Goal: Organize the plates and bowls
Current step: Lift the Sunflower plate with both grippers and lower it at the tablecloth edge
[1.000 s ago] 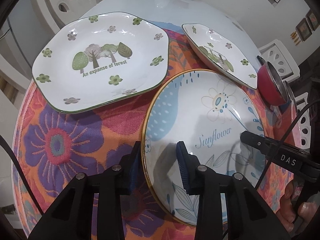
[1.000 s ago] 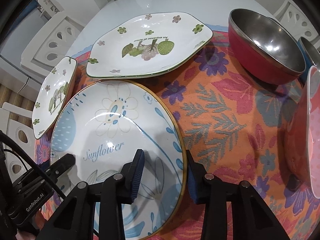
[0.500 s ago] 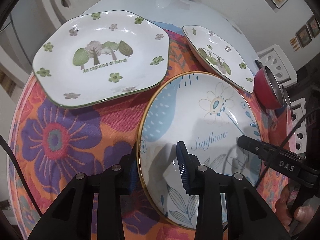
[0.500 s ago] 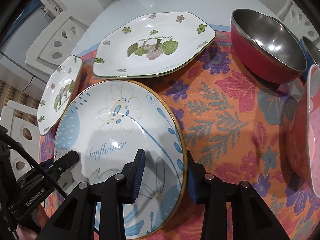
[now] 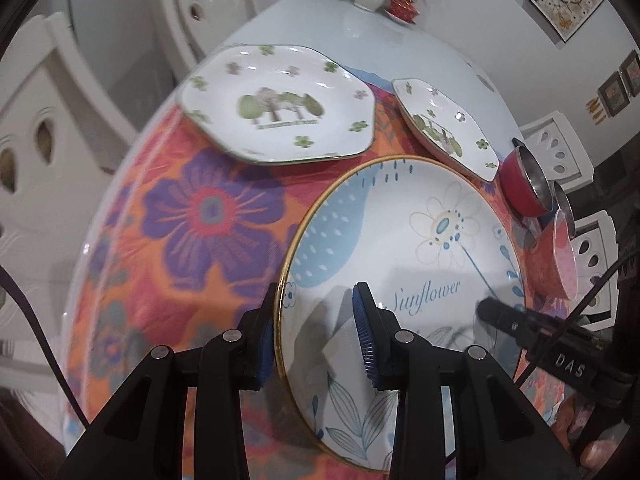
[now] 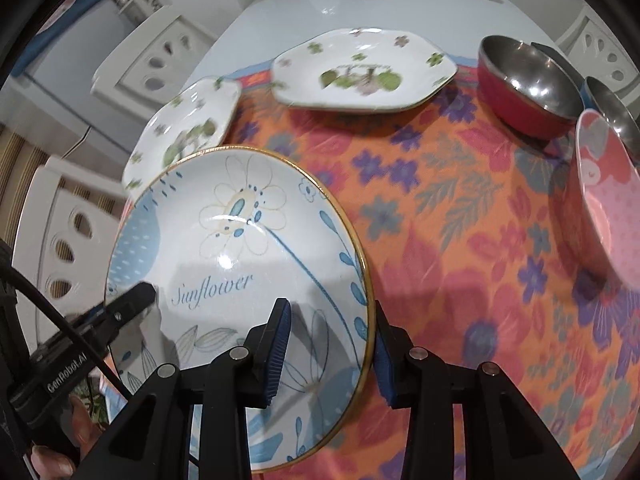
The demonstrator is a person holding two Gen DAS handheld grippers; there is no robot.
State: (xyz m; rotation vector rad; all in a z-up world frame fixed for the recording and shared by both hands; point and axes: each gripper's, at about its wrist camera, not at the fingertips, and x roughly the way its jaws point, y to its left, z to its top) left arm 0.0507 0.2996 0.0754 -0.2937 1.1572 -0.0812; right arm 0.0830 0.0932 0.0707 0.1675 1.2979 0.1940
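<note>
A round Sunflower plate [image 5: 400, 248] with a gold rim is held off the floral cloth; it also shows in the right wrist view [image 6: 240, 248]. My left gripper [image 5: 316, 332] is shut on its left rim, one finger above and one below. My right gripper [image 6: 330, 344] is shut on its right rim the same way. A large forest plate [image 5: 280, 120] and a small forest plate [image 5: 444, 128] lie beyond on the table; they also show in the right wrist view, large [image 6: 360, 72] and small [image 6: 188, 132].
A red steel bowl [image 6: 524, 84], a second steel bowl [image 6: 612, 108] behind it and a pink patterned bowl [image 6: 608, 200] stand at the right. White chairs [image 5: 44, 128] ring the table. A vase and a small red dish [image 5: 402, 8] stand at the far end.
Both grippers have lifted the Sunflower plate up and back from the cloth; the other plates and bowls now look farther away. Their places have not changed.
</note>
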